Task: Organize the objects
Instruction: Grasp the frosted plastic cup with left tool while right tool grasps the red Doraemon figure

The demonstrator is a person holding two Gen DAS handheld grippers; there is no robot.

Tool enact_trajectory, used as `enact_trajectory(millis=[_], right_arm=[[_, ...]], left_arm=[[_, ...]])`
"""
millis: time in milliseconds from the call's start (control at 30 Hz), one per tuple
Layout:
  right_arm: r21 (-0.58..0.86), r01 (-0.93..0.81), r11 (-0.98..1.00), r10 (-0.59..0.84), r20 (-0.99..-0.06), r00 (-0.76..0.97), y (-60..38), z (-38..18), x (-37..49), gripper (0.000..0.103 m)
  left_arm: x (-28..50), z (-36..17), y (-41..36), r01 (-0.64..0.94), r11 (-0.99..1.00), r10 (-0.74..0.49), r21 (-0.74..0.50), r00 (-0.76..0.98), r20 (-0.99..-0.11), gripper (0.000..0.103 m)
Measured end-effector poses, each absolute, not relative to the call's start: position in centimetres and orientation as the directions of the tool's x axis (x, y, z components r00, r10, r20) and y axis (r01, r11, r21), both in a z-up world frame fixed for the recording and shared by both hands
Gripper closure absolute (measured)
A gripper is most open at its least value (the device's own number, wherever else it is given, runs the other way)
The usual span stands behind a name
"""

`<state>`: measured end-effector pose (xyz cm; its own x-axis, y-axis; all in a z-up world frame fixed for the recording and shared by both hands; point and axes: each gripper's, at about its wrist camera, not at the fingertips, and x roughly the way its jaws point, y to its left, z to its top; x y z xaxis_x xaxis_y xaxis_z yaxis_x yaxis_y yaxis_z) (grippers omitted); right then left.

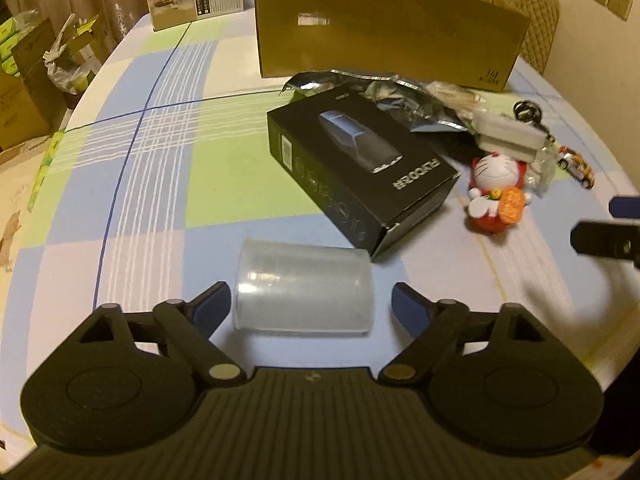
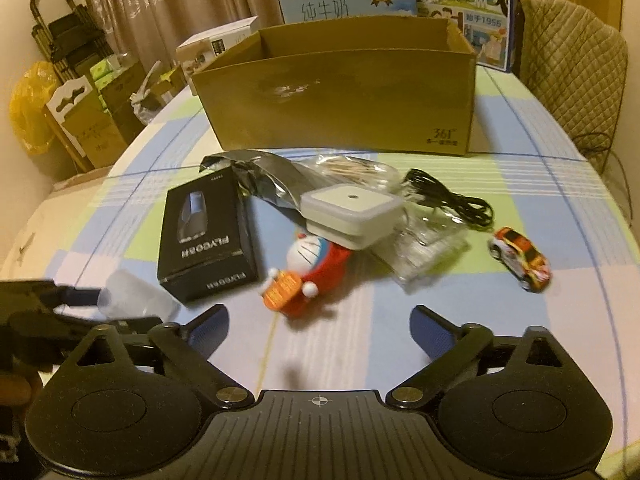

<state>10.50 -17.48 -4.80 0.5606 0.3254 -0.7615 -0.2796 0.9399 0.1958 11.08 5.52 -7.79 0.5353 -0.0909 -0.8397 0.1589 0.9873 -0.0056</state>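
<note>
Both claws gape: left claw (image 1: 311, 300) straddles one plastic cup (image 1: 304, 288), right claw (image 2: 320, 320) faces one cat figurine (image 2: 306, 270).

A translucent plastic cup (image 1: 304, 292) lies on its side between the left tongs (image 1: 310, 304), on the checked desk (image 1: 160, 168). Beyond it sits a black product box (image 1: 360, 172), a red cat figurine (image 2: 304, 272) to its right, ahead of the right tongs (image 2: 320, 324). An open cardboard box (image 2: 340, 92) stands behind.

beige curtains (image 2: 168, 4) behind, quilted chair (image 2: 572, 80) at right, stacked cartons (image 2: 96, 124) and yellow bag (image 2: 30, 108) left
</note>
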Motion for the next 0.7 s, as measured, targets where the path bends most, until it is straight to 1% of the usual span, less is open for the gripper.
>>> enact_trajectory(millis=[33, 67, 100, 333, 533, 633, 667, 700], right_arm=[[0.201, -0.28, 0.939, 0.33, -0.759, 0.561, -17.2, -4.9, 10.8, 0.011], [0.203, -0.283, 0.937, 0.334, -0.757, 0.562, -17.0, -5.1, 11.2, 0.011], [0.204, -0.282, 0.938, 0.334, -0.756, 0.563, -16.8, -5.3, 11.5, 0.012], [0.265, -0.228, 0.937, 0.349, -0.76, 0.549, -16.0, -6.7, 14.0, 0.019], [0.312, -0.146, 0.939, 0.339, -0.765, 0.547, -15.9, -7.9, 16.1, 0.031], [0.317, -0.107, 0.942, 0.323, -0.778, 0.538, -16.1, -8.5, 17.0, 0.048], [0.316, -0.104, 0.943, 0.321, -0.782, 0.535, -16.1, -8.7, 17.1, 0.059], [0.323, -0.104, 0.941, 0.327, -0.779, 0.535, -16.2, -8.7, 17.0, 0.061]], left_arm=[[11.2, -8.0, 5.6, 0.161, 0.987, -0.088, -0.001, 0.531, -0.843, 0.026], [11.3, -8.1, 5.7, 0.163, 0.987, -0.086, 0.001, 0.527, -0.845, 0.032], [11.4, -8.3, 5.8, 0.161, 0.987, -0.091, -0.007, 0.52, -0.849, 0.034], [11.5, -7.9, 6.6, 0.129, 0.99, -0.11, -0.048, 0.529, -0.842, 0.035], [11.5, -6.8, 7.0, 0.111, 0.989, -0.139, -0.093, 0.543, -0.828, 0.035], [11.4, -6.3, 7.1, 0.11, 0.988, -0.152, -0.109, 0.549, -0.822, 0.035], [11.5, -6.2, 7.0, 0.11, 0.987, -0.155, -0.113, 0.55, -0.821, 0.035], [11.4, -6.1, 7.0, 0.11, 0.987, -0.158, -0.117, 0.552, -0.819, 0.035]])
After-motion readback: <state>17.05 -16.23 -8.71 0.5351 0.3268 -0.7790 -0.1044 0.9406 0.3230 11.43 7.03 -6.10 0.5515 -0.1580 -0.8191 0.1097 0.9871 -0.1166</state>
